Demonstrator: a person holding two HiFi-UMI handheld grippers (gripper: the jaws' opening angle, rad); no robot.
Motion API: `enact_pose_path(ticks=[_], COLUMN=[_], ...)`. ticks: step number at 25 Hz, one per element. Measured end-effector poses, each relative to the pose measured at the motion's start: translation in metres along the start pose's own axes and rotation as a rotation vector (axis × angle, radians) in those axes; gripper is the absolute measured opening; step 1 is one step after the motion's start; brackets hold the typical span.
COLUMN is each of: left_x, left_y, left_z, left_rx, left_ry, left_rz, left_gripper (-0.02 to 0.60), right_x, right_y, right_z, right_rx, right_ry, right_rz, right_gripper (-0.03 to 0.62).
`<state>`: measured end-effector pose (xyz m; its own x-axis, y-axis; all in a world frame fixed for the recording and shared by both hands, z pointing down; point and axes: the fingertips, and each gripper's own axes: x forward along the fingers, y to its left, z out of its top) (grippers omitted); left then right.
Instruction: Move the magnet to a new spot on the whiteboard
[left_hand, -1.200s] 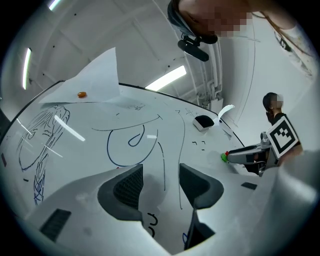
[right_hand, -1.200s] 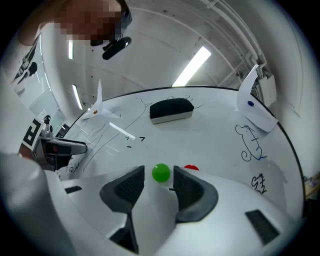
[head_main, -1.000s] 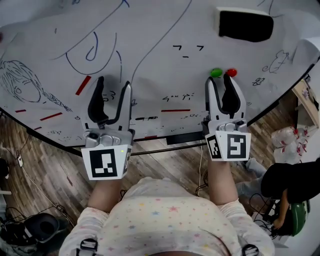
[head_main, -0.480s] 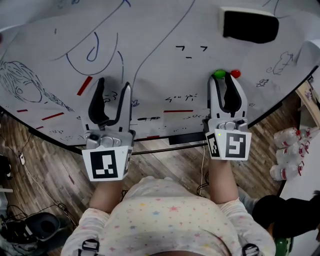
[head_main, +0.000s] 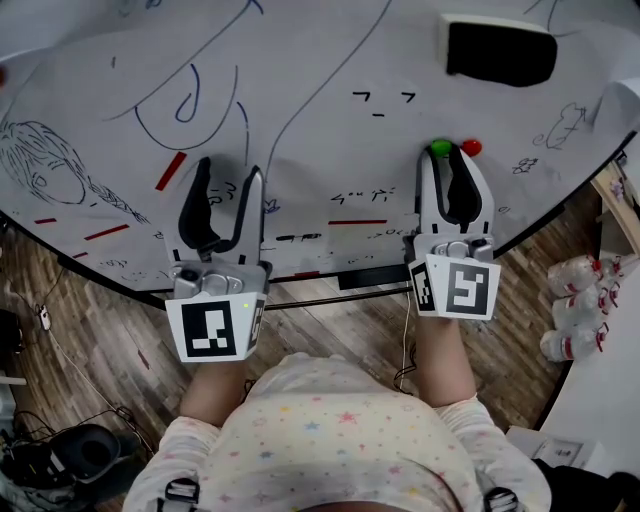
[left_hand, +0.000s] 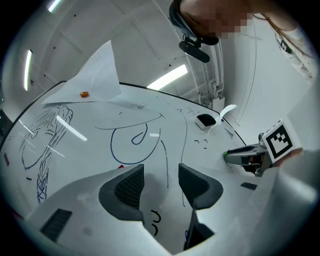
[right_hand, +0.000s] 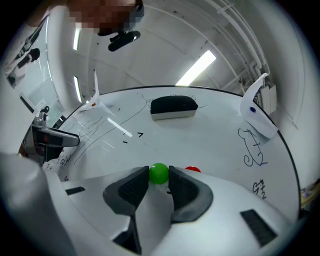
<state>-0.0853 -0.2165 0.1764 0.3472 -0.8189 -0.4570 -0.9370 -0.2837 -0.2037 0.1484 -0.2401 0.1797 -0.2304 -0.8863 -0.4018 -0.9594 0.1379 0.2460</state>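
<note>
A green ball magnet (head_main: 438, 148) (right_hand: 159, 173) sits on the whiteboard (head_main: 300, 90) beside a red magnet (head_main: 470, 147) (right_hand: 193, 169). My right gripper (head_main: 447, 153) (right_hand: 159, 177) reaches onto the board and its two pads press the green magnet from both sides at the tips. The red magnet lies just right of the right jaw. My left gripper (head_main: 225, 172) (left_hand: 161, 175) hovers over the board's lower left, open, with only pen marks between its fingers. It also shows at the far left of the right gripper view.
A black eraser (head_main: 497, 50) (right_hand: 173, 106) sticks to the board beyond the magnets. A curled paper sheet (right_hand: 257, 107) hangs at the board's right edge. Drawings cover the board. Below are wooden floor, cables, and plastic bottles (head_main: 580, 300) at the right.
My right gripper has moved forward to the magnets and its jaws have closed around the green one. A person at the lower right has left the view. The left gripper is still.
</note>
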Motion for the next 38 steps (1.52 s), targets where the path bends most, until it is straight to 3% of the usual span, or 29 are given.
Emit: enact_pose_path(ticks=[38], left_x=[-0.016], left_y=[-0.004], left_z=[-0.004], left_rx=[-0.025], left_ry=[0.025], left_rz=[0.001], left_gripper=[0.196], right_x=[-0.02], right_y=[0.001], right_z=[0.009], right_rx=[0.046], right_ry=[0.003], right_rz=[-0.004], right_gripper=[0.123])
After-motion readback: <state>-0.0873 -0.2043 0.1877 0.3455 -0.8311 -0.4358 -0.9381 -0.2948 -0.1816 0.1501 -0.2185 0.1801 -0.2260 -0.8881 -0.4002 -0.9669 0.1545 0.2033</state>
